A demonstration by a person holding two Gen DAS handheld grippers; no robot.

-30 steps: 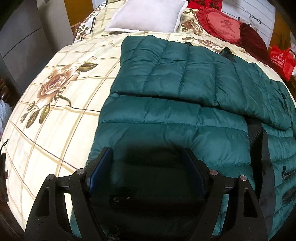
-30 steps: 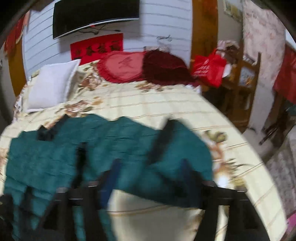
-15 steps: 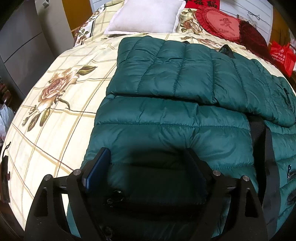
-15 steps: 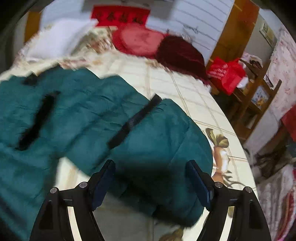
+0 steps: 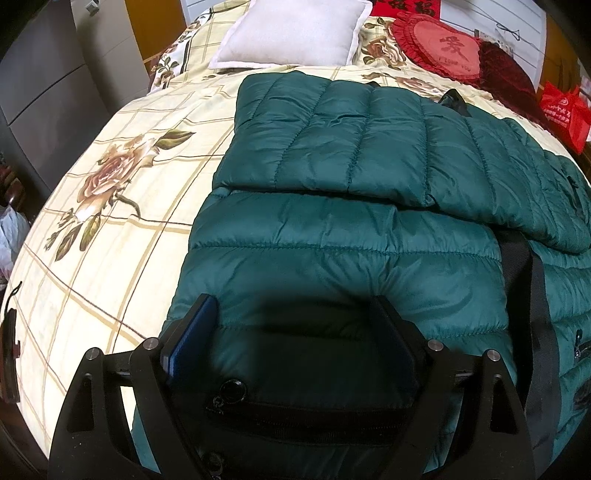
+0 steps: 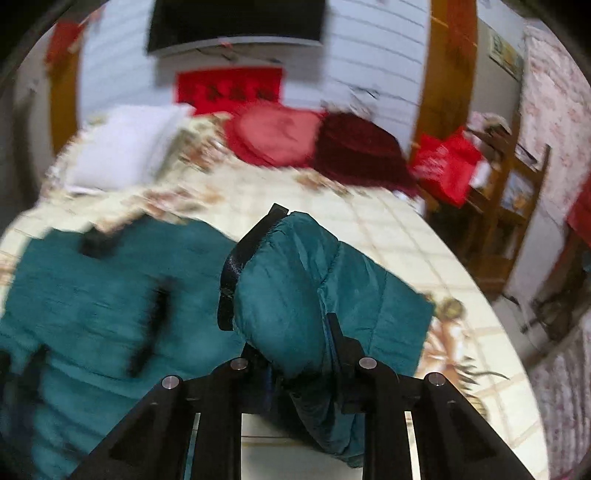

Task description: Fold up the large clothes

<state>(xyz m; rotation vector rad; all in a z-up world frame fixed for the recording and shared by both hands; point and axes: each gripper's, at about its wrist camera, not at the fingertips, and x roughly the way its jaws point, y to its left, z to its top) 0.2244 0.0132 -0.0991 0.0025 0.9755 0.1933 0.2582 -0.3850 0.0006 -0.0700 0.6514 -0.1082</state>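
Note:
A dark green quilted puffer jacket lies spread on the bed, its upper part folded across the lower. My left gripper hovers over the jacket's near hem. Its jaws are opening, and fabric with a black zipper lies between the wide-apart fingers, not pinched. In the right wrist view the jacket stretches to the left. My right gripper has its jaws closing on a bunched flap with black trim, which bulges up between the fingers.
The bed has a cream floral sheet. At its head lie a white pillow and red cushions. A red bag and a wooden shelf stand on the right, grey drawers on the left.
My right gripper went from wide open above the jacket's edge to pinched on a bunched flap, and its view swung. The left gripper stayed put, its fingers slightly wider.

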